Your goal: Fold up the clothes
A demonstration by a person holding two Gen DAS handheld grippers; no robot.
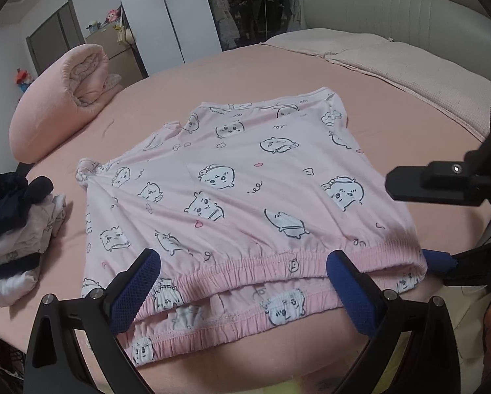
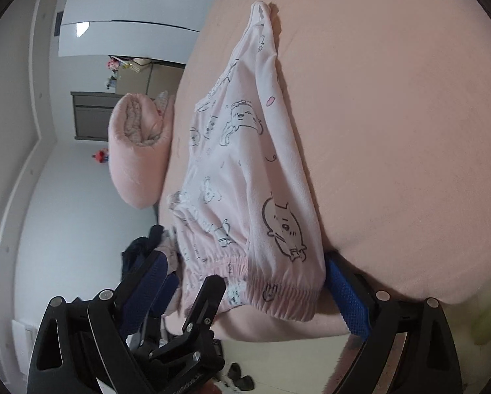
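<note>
A pink pyjama garment [image 1: 245, 190] printed with cartoon animals lies spread on the pink bed, its elastic hem [image 1: 271, 262] toward me. My left gripper [image 1: 239, 289] is open, its blue pads on either side of the hem's middle and just above it. My right gripper [image 2: 245, 292] is open around the hem's right corner, seen edge-on in the right wrist view, where the garment [image 2: 245, 151] stretches away from me. Its blue pad [image 1: 437, 259] shows at that corner in the left wrist view.
A pile of folded and crumpled clothes [image 1: 15, 229] sits at the bed's left edge. A rolled pink quilt [image 1: 61, 98] lies far left. A beige blanket [image 1: 393, 62] covers the far right by the headboard. The bed's near edge [image 2: 278, 328] drops to the floor.
</note>
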